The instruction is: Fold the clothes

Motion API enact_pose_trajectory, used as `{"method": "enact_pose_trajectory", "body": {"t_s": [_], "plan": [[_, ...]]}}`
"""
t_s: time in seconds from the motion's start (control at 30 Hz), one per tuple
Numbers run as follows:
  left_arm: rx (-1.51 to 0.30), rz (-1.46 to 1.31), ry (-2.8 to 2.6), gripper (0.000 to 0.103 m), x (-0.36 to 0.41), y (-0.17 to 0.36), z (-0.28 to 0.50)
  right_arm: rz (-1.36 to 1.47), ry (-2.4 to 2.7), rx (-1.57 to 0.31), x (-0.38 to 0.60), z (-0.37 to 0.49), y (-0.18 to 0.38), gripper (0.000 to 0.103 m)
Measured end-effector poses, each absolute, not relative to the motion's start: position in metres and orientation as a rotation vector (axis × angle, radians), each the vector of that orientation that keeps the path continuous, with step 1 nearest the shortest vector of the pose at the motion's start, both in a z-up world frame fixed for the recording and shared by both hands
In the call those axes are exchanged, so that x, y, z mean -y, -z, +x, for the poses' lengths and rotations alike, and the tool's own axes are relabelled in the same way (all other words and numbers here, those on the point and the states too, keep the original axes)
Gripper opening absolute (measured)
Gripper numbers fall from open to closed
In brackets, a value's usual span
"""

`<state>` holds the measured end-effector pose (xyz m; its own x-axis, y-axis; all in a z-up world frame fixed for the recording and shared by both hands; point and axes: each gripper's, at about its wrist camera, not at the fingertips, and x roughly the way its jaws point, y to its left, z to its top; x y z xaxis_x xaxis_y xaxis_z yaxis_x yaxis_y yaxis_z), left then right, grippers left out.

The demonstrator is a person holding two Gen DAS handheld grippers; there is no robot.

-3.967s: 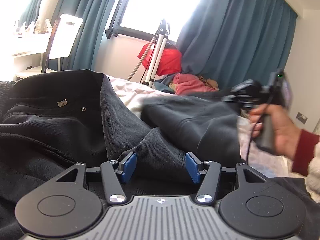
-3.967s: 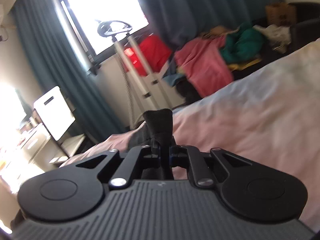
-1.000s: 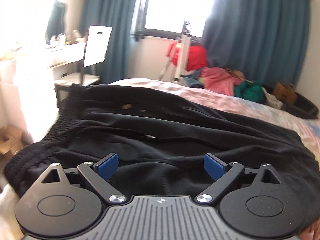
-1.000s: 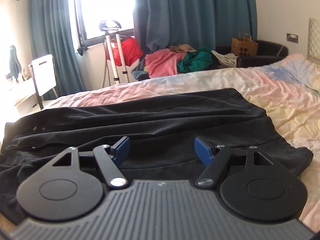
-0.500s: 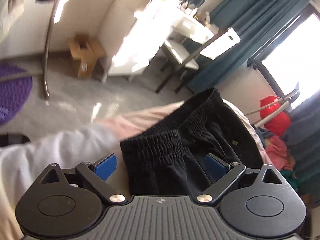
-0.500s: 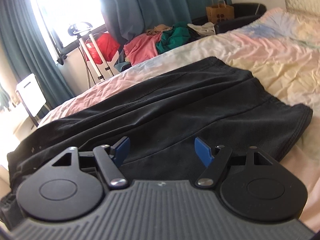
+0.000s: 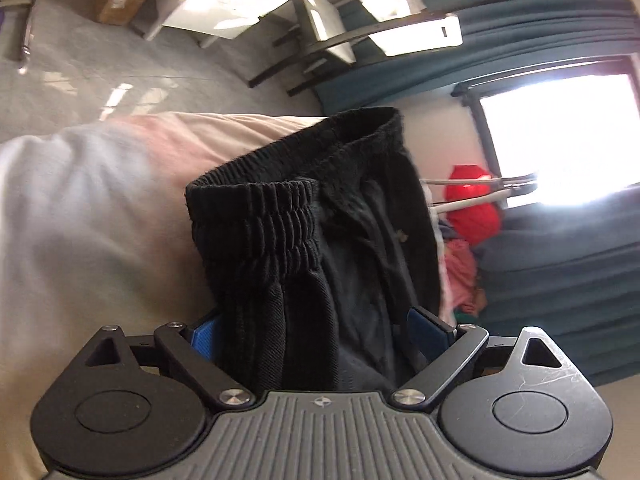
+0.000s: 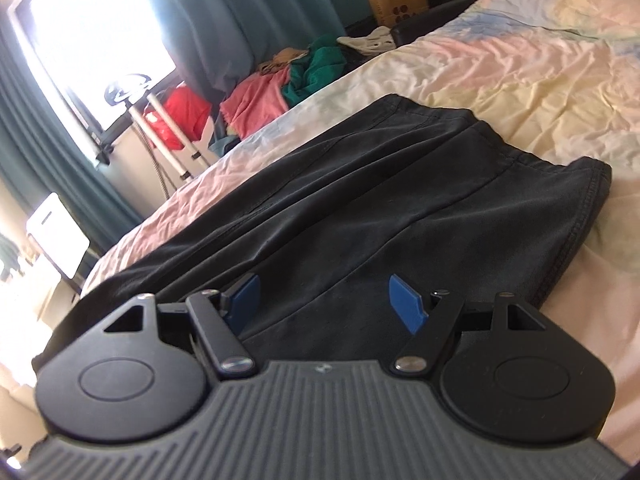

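Garment: black trousers [image 8: 360, 208] lie stretched along the bed [image 8: 520, 80], legs laid one over the other, hems toward the pillow end.
Waist end: the elastic waistband [image 7: 256, 220] sits at the bed's edge, bunched and partly raised.
Left hand-held gripper [image 7: 316, 336]: jaws apart, straddling the fabric just below the waistband, not pinching it.
Right hand-held gripper [image 8: 324, 300]: jaws apart, low over the leg fabric, holding nothing.
Progress: the trousers look halved lengthwise; no crosswise fold shows, so bringing waist and hems together seems left.
Other clothes: a heap [image 8: 288, 76] waits beyond the bed by the curtain.
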<state>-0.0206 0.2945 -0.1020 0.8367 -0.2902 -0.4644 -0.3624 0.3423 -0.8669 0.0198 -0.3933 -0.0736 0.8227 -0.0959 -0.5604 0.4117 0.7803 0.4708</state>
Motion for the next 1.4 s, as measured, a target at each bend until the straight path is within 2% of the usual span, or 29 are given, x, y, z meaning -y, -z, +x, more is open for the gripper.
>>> {"method": "enact_pose_trajectory", "body": {"t_s": [0.13,0.27,0.4,0.57,0.67,0.73,0.8,0.83,0.87,0.9,0.93,0.97,1.0,1.07,1.17,1.4], "plan": [[-0.502,-1.346,0.126,0.094,-0.291,0.100,-0.031,0.692,0.378,-0.479,0.409,0.007,0.073,0.073],[-0.659,-1.311,-0.039,0.095,-0.288,0.109,-0.028,0.816,0.493,-0.402,0.443,-0.016,0.084,0.073],[-0.796,-1.318,-0.169,0.091,-0.291,0.128,-0.023,0.945,0.613,-0.338,0.483,-0.043,0.103,0.076],[-0.755,-1.398,-0.098,0.093,-0.293,0.134,-0.026,1.075,0.634,-0.287,0.531,-0.061,0.140,0.075],[-0.725,-1.396,-0.037,0.093,-0.290,0.131,-0.025,1.048,0.603,-0.337,0.553,-0.046,0.159,0.074],[-0.732,-1.387,-0.022,0.093,-0.289,0.131,-0.021,1.086,0.581,-0.376,0.570,-0.032,0.173,0.067],[-0.773,-1.350,-0.033,0.092,-0.286,0.131,-0.014,1.114,0.586,-0.408,0.584,-0.019,0.184,0.067],[-0.811,-1.306,-0.059,0.087,-0.282,0.130,-0.010,1.122,0.604,-0.420,0.589,-0.013,0.188,0.060],[-0.848,-1.262,-0.086,0.075,-0.278,0.129,-0.005,1.130,0.623,-0.432,0.595,-0.006,0.192,0.050],[-0.880,-1.219,-0.112,0.069,-0.275,0.128,-0.001,1.138,0.641,-0.444,0.600,0.000,0.196,0.031],[-0.892,-1.189,-0.136,0.058,-0.272,0.126,0.001,1.121,0.650,-0.448,0.601,0.004,0.194,0.017],[-0.904,-1.159,-0.160,0.050,-0.270,0.124,0.003,1.103,0.659,-0.451,0.601,0.008,0.191,0.012],[-0.912,-1.133,-0.180,0.048,-0.268,0.123,0.004,1.085,0.668,-0.454,0.602,0.013,0.188,0.009],[-0.896,-1.118,-0.186,0.032,-0.266,0.119,0.003,1.059,0.677,-0.442,0.602,0.017,0.179,0.008],[-0.845,-1.138,-0.154,0.019,-0.268,0.114,-0.002,1.031,0.653,-0.395,0.600,0.013,0.158,0.008],[-0.612,-1.191,-0.044,0.010,-0.273,0.074,-0.032,0.985,0.582,-0.312,0.605,-0.004,0.103,0.008]]}}
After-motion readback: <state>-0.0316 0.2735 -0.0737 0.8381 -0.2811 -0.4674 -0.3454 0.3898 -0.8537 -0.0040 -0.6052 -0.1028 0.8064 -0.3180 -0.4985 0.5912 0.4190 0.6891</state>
